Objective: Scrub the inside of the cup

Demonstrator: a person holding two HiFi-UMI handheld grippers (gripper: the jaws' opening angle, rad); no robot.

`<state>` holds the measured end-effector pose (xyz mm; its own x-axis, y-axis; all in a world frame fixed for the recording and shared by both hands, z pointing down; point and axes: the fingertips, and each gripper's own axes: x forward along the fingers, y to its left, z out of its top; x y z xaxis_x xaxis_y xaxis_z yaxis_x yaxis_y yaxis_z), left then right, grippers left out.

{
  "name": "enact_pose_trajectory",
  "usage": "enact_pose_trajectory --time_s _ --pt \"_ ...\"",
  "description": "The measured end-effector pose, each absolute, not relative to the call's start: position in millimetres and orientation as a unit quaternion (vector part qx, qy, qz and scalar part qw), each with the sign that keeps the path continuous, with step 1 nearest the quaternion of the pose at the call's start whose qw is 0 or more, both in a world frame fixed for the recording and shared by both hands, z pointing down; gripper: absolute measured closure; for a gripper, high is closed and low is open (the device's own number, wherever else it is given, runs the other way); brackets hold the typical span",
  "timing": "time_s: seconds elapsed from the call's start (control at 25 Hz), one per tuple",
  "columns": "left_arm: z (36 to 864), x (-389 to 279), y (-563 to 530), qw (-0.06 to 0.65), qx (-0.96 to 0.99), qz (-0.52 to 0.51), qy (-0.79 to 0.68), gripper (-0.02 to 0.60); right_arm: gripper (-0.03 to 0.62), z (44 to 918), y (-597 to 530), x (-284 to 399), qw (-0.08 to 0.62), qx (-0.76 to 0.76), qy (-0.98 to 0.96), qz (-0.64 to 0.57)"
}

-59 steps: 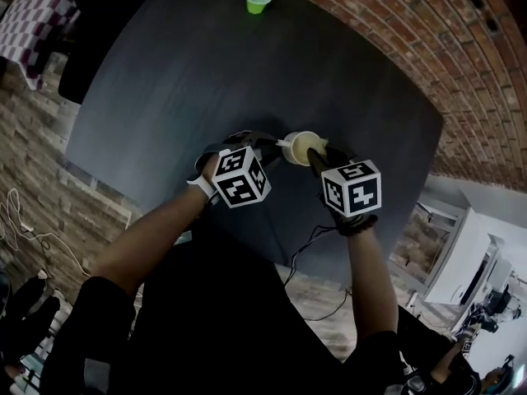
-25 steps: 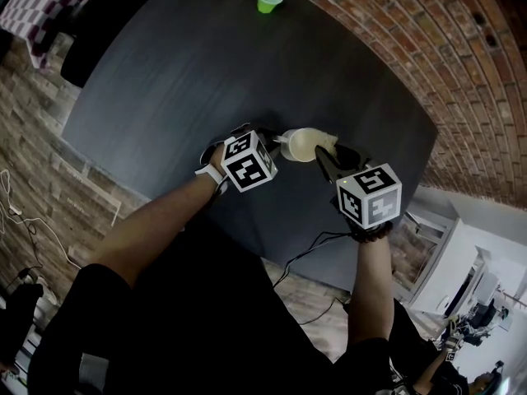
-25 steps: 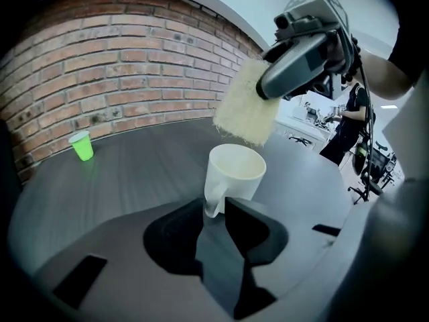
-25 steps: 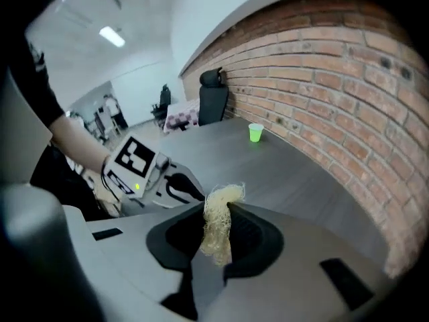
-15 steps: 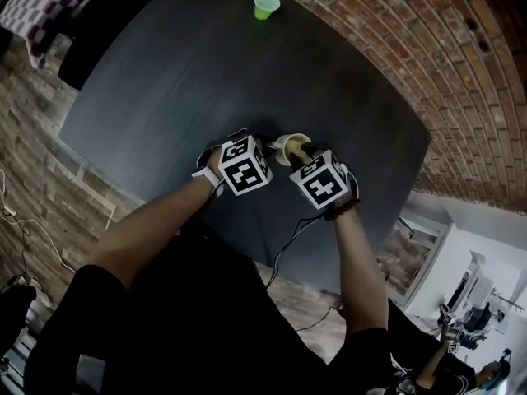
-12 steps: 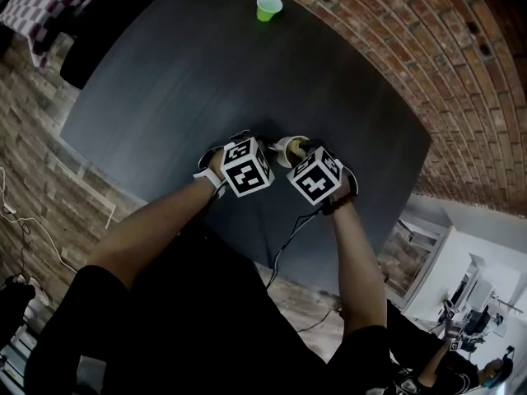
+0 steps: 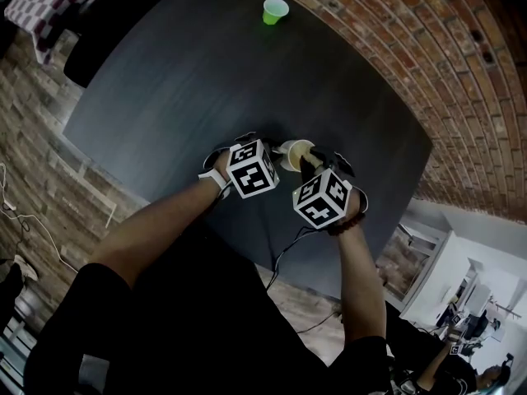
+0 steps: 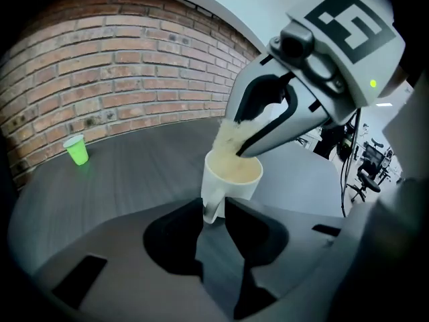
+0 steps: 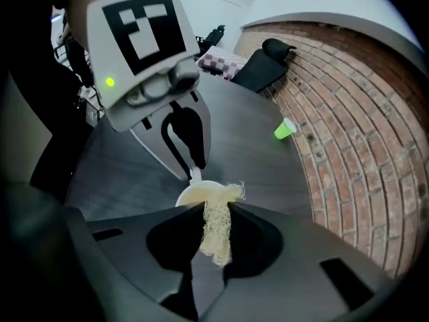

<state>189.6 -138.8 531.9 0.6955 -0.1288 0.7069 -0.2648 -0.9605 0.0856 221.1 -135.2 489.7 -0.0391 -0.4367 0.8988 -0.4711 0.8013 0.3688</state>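
A white cup (image 7: 291,155) (image 8: 228,181) (image 9: 194,196) stands on the dark table near its front edge. My left gripper (image 7: 269,156) (image 8: 213,210) is shut on the cup's handle (image 8: 210,206). My right gripper (image 7: 306,163) (image 9: 216,217) is shut on a pale fibrous scrub pad (image 9: 217,230) (image 8: 231,139). The pad's tip sits at the cup's rim and dips into its mouth from above. In the left gripper view the right gripper's fingers (image 8: 268,129) slant down into the cup.
A small green cup (image 7: 275,10) (image 8: 78,149) (image 9: 285,129) stands far off near the table's back edge. A brick wall (image 7: 428,48) borders the dark table (image 7: 189,81) on the right. A dark chair (image 9: 268,62) sits beyond the far side.
My right gripper has swung in from the right of the cup and now points down into its mouth with the pad. The left gripper has kept hold of the handle.
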Motion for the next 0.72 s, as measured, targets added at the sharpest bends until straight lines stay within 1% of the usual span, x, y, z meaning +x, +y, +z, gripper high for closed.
enact_pose_trajectory --time_s 0.2,0.36,0.48,0.72 --pt "533.6 188.0 -138.5 0.092 0.915 0.378 -0.106 0.469 0.511 435.9 -137.0 229.7 0.577 0.371 -0.728 -0.013" --pt "532.6 190.8 -139.5 0.089 0.915 0.377 -0.109 0.469 0.511 405.1 -138.9 242.0 0.536 0.409 -0.738 0.025" --pt "533.3 193.2 -142.0 0.073 0.915 0.381 -0.107 0.469 0.511 421.3 -135.0 237.1 0.526 0.393 -0.749 0.082" --pt "538.8 197.5 -139.1 0.028 0.913 0.400 -0.080 0.469 0.511 489.1 -134.3 227.8 0.563 0.358 -0.731 0.142"
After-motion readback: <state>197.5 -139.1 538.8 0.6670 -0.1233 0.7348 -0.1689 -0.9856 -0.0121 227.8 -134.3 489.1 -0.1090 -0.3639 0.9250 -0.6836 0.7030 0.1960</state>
